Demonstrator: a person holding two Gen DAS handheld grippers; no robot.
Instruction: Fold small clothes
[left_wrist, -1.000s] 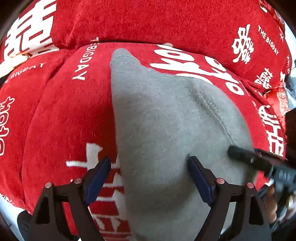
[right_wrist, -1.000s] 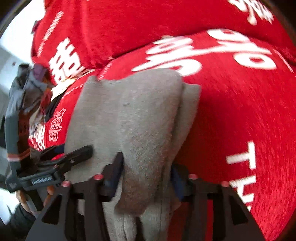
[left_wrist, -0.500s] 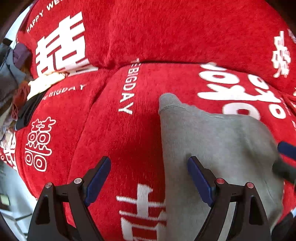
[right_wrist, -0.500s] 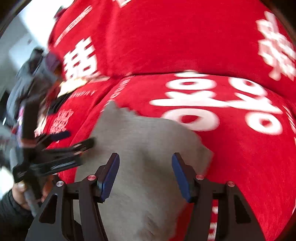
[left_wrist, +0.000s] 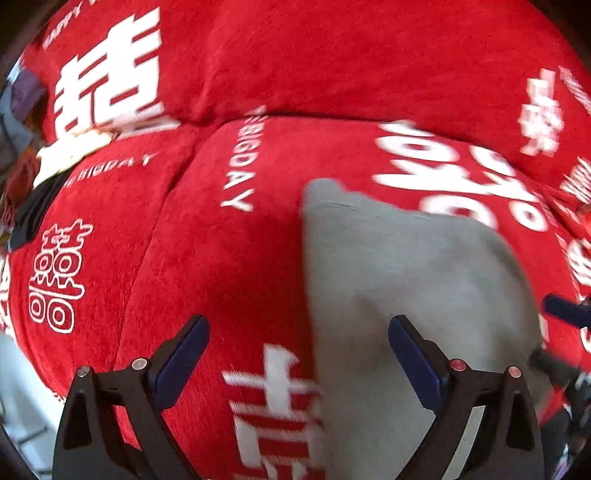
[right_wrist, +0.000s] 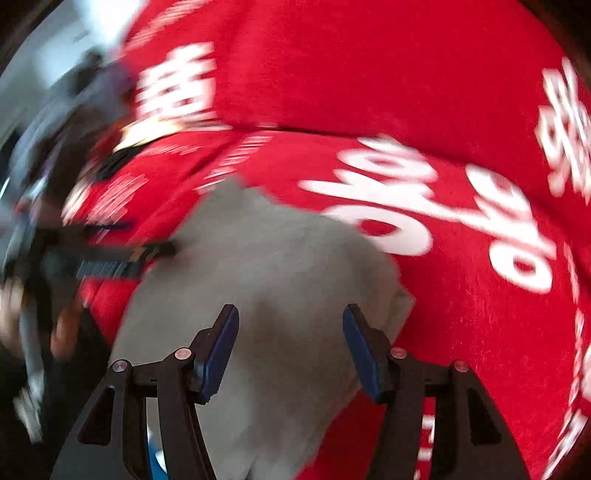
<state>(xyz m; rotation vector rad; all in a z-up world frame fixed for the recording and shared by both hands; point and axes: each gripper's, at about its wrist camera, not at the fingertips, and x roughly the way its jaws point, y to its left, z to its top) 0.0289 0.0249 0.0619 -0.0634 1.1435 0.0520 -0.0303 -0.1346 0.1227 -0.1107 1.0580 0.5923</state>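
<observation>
I see the gray cloth (left_wrist: 406, 288) lying folded on the red sofa cover (left_wrist: 229, 266), and both my tools hang over it with nothing in them. My left tool (left_wrist: 299, 354) is opening wide, with one pad over the cloth and one over the red cover, and my right tool (right_wrist: 291, 343) is about half open right above the cloth, not pinching it. To do this step well, I think I should check the edges line up, then come down slow and grab one side so the fold stays neat.

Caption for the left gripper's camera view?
Left gripper, jaws opening, above a grey garment on a red printed cover.
</observation>
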